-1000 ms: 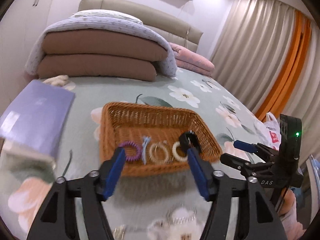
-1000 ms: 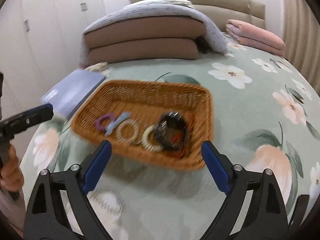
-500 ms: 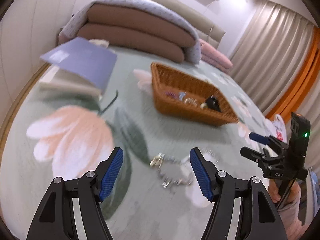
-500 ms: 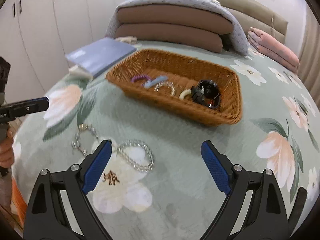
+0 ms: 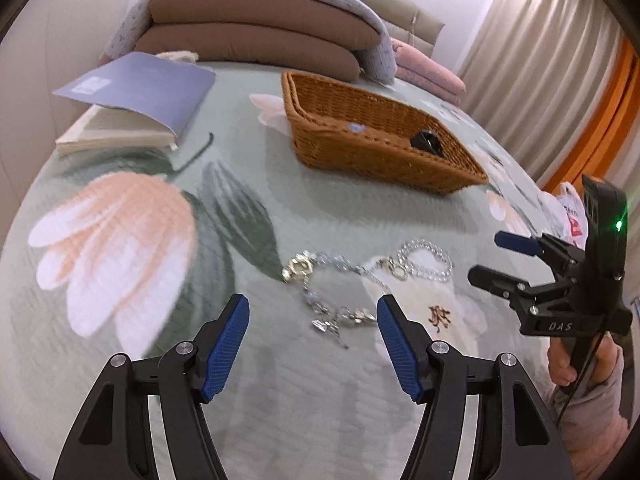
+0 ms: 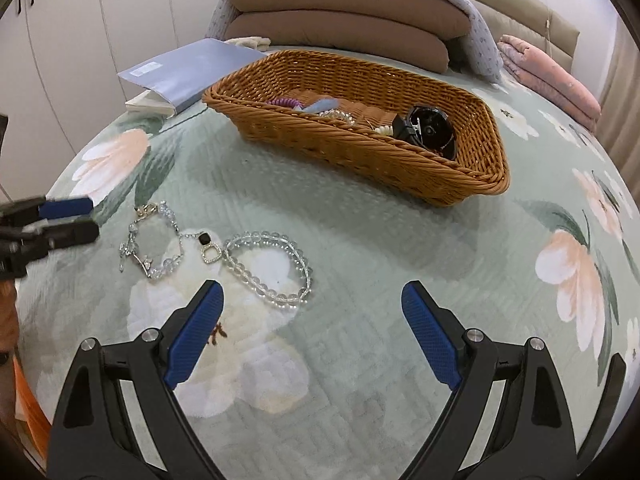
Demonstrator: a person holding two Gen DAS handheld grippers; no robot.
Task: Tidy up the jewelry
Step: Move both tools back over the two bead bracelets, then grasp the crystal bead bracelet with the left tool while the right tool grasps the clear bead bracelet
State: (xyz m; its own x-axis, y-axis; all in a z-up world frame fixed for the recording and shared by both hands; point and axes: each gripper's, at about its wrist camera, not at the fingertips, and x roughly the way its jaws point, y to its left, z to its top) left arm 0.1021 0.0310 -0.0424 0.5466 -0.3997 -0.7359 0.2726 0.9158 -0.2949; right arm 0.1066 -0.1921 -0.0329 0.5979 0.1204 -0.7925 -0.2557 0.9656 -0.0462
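A wicker basket (image 6: 460,164) (image 5: 360,156) stands on the floral bedspread and holds a purple coil ring (image 6: 285,101), a blue clip (image 6: 320,105), pale bracelets (image 6: 340,114) and a black watch (image 6: 430,134). A silver charm bracelet (image 5: 320,292) (image 6: 156,244) and a clear bead bracelet (image 6: 266,266) (image 5: 426,260) lie on the bedspread in front of the basket. My left gripper (image 5: 313,320) is open, just short of the charm bracelet. My right gripper (image 6: 312,308) is open and empty, its left finger near the bead bracelet.
A blue-covered book (image 5: 136,96) lies open at the left behind the bracelets. Stacked brown pillows (image 6: 340,20) and a pink folded blanket (image 6: 552,76) sit at the head of the bed. Curtains (image 5: 540,60) hang at the right. The bed edge is close on the left.
Both grippers have pulled back from the basket and dropped lower toward the bracelets on the bedspread. The left gripper now has the charm bracelet just ahead of its fingers. Both stayed open.
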